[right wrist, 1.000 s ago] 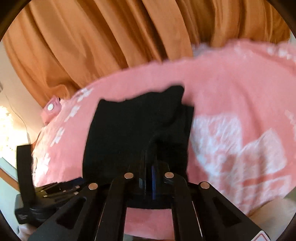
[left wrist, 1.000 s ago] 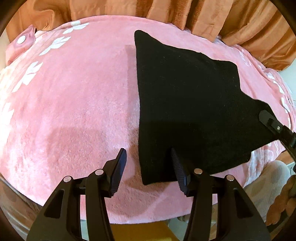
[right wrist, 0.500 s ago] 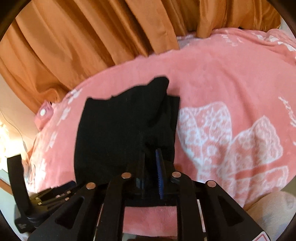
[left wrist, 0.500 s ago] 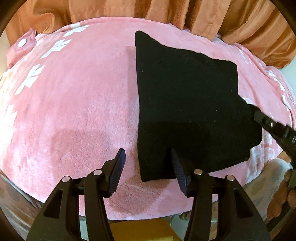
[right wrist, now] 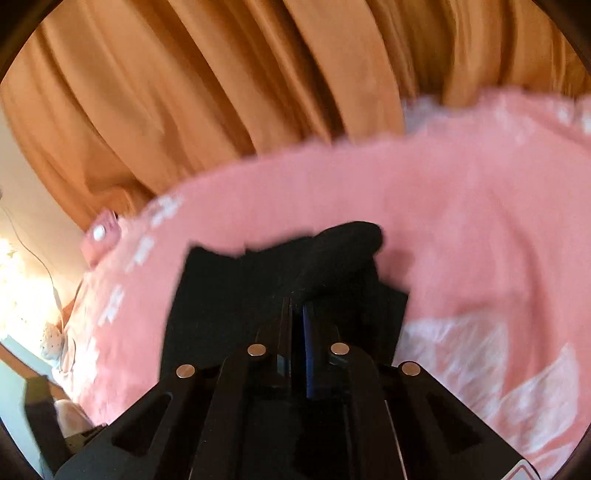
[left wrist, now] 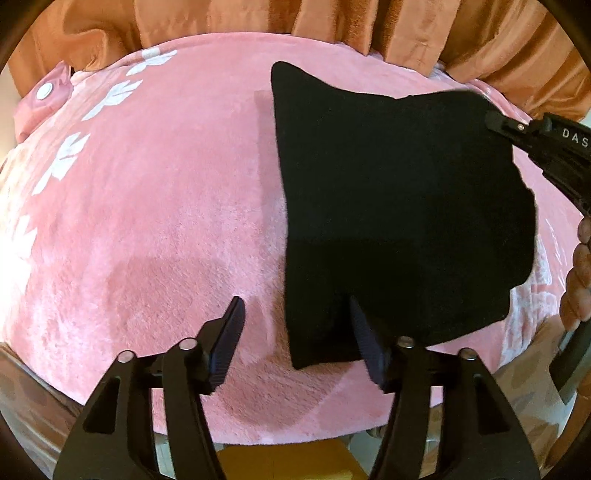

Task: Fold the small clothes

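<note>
A black cloth (left wrist: 388, 203) lies flat on a pink blanket (left wrist: 166, 203). My left gripper (left wrist: 295, 301) straddles the cloth's near left corner. Its jaws are opening: one finger is over the cloth, the other over bare blanket, and the pads do not press the fabric. My right gripper (left wrist: 493, 120) reaches in from the right at the cloth's far right corner. In the right wrist view this gripper (right wrist: 297, 301) is shut, and a raised fold of the black cloth (right wrist: 240, 295) runs up into its tips.
Orange curtains (left wrist: 332, 14) hang right behind the blanket's far edge. A pink tab with a white snap (left wrist: 46, 90) sits at the far left. A person's hand (left wrist: 581, 269) holds the right gripper. Something yellow (left wrist: 284, 461) shows below the near edge.
The right gripper parted its jaws briefly, shut again, and carried the cloth's right corner toward the far edge. The left jaws stand a little wider; the left hand has stayed put.
</note>
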`<action>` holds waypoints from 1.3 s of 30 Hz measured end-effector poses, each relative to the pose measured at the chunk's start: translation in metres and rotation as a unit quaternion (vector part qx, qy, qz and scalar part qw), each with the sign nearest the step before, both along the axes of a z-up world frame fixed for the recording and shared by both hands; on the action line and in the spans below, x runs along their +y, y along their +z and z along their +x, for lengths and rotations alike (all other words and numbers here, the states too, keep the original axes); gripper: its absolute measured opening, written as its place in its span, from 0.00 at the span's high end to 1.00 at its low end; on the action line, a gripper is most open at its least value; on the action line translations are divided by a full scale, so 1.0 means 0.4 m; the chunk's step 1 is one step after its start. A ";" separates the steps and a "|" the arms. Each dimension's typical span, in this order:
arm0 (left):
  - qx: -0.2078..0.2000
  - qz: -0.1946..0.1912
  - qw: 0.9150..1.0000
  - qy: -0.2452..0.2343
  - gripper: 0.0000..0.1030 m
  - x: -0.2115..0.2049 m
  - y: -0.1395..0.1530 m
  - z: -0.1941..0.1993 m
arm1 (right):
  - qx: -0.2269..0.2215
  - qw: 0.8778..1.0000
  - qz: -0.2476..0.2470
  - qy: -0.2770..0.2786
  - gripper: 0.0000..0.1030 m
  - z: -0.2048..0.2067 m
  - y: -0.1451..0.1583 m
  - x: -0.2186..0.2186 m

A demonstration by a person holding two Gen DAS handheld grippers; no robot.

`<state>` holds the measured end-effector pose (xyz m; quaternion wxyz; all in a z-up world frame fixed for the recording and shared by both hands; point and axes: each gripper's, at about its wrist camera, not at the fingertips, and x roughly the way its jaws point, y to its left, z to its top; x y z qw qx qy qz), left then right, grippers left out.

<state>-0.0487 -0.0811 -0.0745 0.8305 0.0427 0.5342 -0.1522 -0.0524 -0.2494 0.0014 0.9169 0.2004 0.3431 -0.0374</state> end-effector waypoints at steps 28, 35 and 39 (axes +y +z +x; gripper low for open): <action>0.033 -0.064 0.997 0.001 0.11 -0.069 -0.034 0.115 | 0.085 0.994 0.068 -0.030 0.84 -0.172 -0.153 0.044; 0.033 -0.058 0.998 -0.001 0.11 -0.076 -0.034 0.119 | 0.077 0.992 0.084 -0.057 0.51 -0.151 -0.157 0.017; 0.032 -0.056 0.998 -0.002 0.11 -0.073 -0.035 0.124 | 0.081 0.991 0.091 -0.047 0.47 -0.110 -0.166 0.009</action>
